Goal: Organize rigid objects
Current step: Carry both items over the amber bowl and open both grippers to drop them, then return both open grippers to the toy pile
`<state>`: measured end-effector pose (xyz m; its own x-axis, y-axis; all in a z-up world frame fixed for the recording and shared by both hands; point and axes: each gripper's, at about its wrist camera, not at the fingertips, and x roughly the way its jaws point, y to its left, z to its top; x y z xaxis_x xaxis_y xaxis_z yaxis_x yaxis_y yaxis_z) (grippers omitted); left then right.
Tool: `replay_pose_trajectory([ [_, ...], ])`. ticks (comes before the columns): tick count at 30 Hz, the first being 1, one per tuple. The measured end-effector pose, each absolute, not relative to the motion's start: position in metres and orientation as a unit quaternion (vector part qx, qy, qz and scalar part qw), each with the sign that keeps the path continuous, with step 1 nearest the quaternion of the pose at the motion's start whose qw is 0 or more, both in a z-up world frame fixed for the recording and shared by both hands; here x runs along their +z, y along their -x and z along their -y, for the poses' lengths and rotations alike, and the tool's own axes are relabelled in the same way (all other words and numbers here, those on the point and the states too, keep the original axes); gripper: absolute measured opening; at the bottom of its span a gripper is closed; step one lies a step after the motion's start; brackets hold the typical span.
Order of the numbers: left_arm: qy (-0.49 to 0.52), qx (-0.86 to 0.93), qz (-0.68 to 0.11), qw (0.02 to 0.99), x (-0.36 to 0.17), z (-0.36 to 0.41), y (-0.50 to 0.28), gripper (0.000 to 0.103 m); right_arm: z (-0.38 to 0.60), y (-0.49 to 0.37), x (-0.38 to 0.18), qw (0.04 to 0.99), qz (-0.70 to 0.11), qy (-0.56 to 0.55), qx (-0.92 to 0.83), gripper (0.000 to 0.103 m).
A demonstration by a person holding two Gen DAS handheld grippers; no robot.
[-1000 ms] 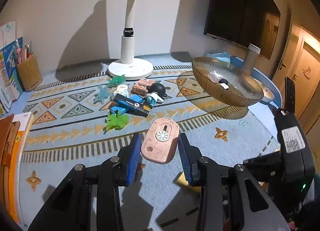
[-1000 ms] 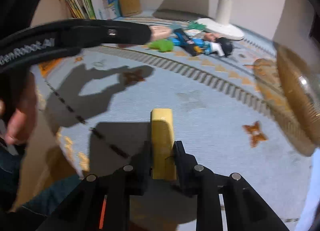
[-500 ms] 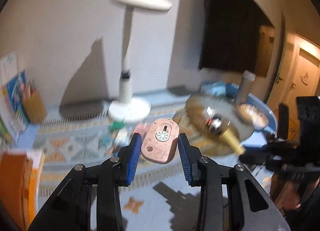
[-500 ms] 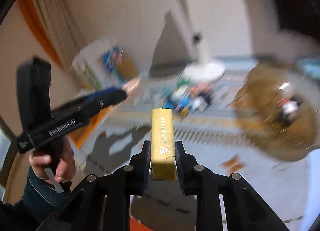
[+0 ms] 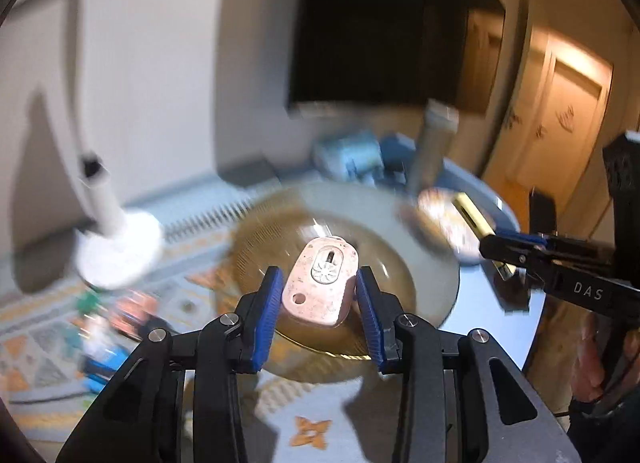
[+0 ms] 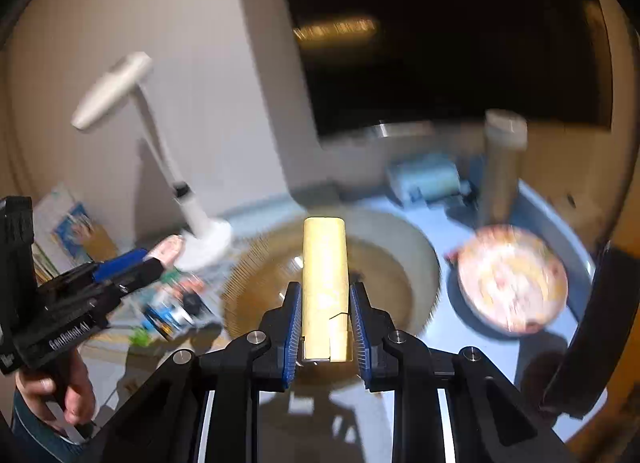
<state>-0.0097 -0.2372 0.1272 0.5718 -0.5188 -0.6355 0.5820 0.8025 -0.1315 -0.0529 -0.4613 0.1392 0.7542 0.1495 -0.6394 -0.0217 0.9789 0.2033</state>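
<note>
My left gripper is shut on a flat pink tag-shaped object with a white flower disc, held above the amber glass bowl. My right gripper is shut on a yellow rectangular block, also held over the bowl. The right gripper with the yellow block shows at the right of the left wrist view. The left gripper with the pink object shows at the left of the right wrist view. Both views are blurred.
A white desk lamp stands left of the bowl. Several small toys lie on the patterned mat. A lidded round cup, a beige cylinder and a pale blue box stand at the right and back.
Both grippers have lifted off the mat and swung right, toward the amber bowl, each still holding its object. The bowl now lies directly under both.
</note>
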Motion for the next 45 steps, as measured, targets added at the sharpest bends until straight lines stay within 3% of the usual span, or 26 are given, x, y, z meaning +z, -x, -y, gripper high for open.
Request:
replay_pose_trajectory([
  [11,-0.061,-0.333,-0.411,0.846,0.077,0.28,-0.011,0.037,0.464,0.013,0.077,0.885,-0.463,-0.046,0.007,0.024],
  [14,-0.047,-0.335,-0.373,0.864,0.089,0.27,-0.006,0.083,0.467,0.011,0.082,0.888,-0.457,-0.05,-0.004,0.038],
  [19,-0.017,-0.33,-0.347,0.878,0.113,0.232,-0.003,0.083,0.467,0.028,0.108,0.91,-0.41,-0.056,-0.009,0.053],
  [35,0.123,-0.231,-0.257,0.93,0.174,0.029,0.063,0.085,0.369,0.077,0.16,0.922,-0.357,-0.072,0.134,0.063],
  [40,0.166,-0.161,-0.267,0.936,0.146,-0.032,0.071,0.092,0.313,0.085,0.152,0.91,-0.361,-0.061,0.192,0.064],
  [45,0.139,-0.061,-0.322,0.934,0.074,-0.061,0.061,0.092,0.258,0.076,0.105,0.896,-0.373,-0.051,0.234,0.079],
])
